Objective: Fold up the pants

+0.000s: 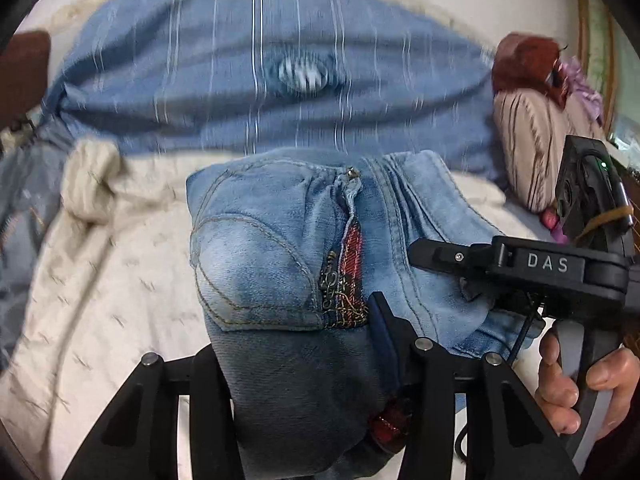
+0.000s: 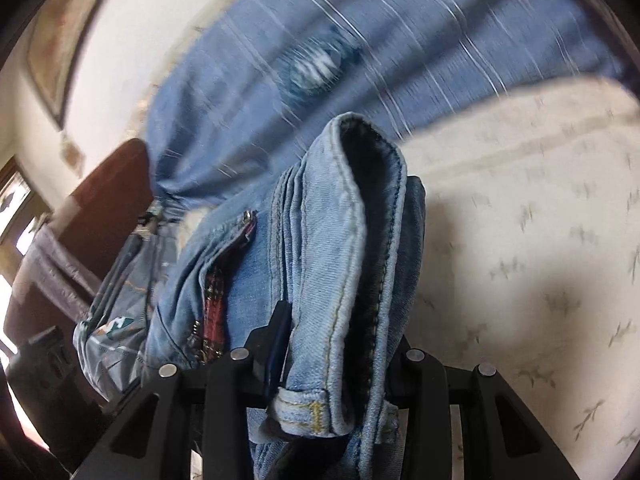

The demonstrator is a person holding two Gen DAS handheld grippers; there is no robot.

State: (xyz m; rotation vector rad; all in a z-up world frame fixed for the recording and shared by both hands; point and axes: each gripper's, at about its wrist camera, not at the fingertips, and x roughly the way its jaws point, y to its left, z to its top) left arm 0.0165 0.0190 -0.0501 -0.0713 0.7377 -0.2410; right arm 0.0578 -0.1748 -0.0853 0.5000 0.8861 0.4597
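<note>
Left wrist view: a cream bedspread [image 1: 100, 280] with small stitched sprigs fills the lower left, and across its far side lies a big blue striped pillow [image 1: 260, 80], blurred. A striped beige cushion [image 1: 528, 140] with red and purple cloth on it sits at the far right.

The jeans [image 1: 272, 260], light blue denim folded into a thick bundle, sit in the middle of the picture over the bedspread. Their back pocket with curved stitching faces the camera, with a strip of red plaid trim beside it. The bundle runs down between the fingers of the left gripper [image 1: 296, 360]. Both fingers press against the denim from either side, so this gripper is clamped on the jeans.

At the right edge the right gripper [image 1: 440, 264] reaches in sideways, its black body marked DAS, its fingertips at the waistband side of the same bundle. A hand [image 1: 580, 392] grips its handle.

Right wrist view: the folded waistband edge of the jeans [image 2: 332, 260] stands up between the two fingers of the right gripper [image 2: 340, 344], a belt loop low in front. The fingers are closed on that thick fold. The bedspread [image 2: 540, 240] lies to the right, the striped pillow [image 2: 360, 40] beyond.
</note>
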